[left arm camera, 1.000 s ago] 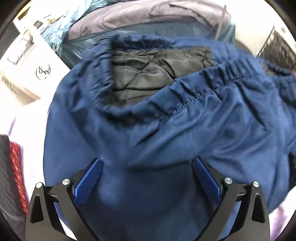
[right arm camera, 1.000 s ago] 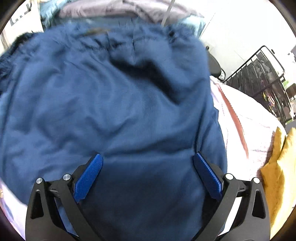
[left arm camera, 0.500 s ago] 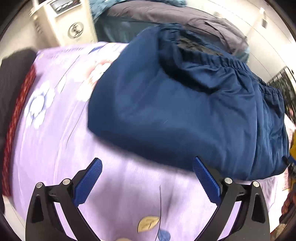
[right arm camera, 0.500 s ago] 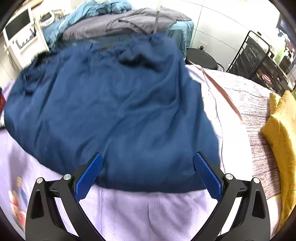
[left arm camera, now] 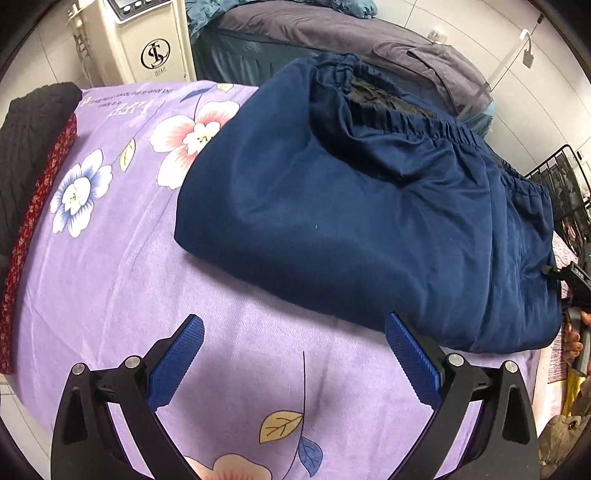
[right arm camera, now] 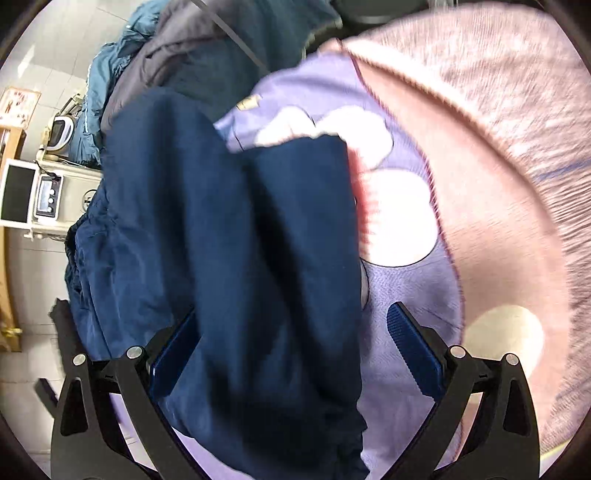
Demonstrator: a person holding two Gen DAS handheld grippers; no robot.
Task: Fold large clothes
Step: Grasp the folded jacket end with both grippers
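A large navy blue garment (left arm camera: 369,221) with an elastic waistband and black lining lies folded on a purple floral sheet (left arm camera: 110,277). My left gripper (left arm camera: 291,328) hovers open over the sheet, just short of the garment's near fold, with nothing between its fingers. My right gripper (left arm camera: 576,280) shows at the garment's right end. In the right wrist view, blurred, the garment (right arm camera: 240,258) fills the space between the wide-apart fingers of the right gripper (right arm camera: 291,314) and drapes over the left finger (right arm camera: 170,354). The right finger (right arm camera: 410,350) stands over the sheet (right arm camera: 402,295).
A white machine (left arm camera: 147,44) and a grey-covered bed (left arm camera: 332,29) stand behind the sheet. Black and red cloth (left arm camera: 22,147) lies along the left edge. A pinkish knit blanket (right arm camera: 498,166) lies to the right. A black wire rack (left arm camera: 565,177) stands at far right.
Both grippers have drawn back from the garment, which now lies folded on the sheet. The right gripper has swung round to the garment's right end.
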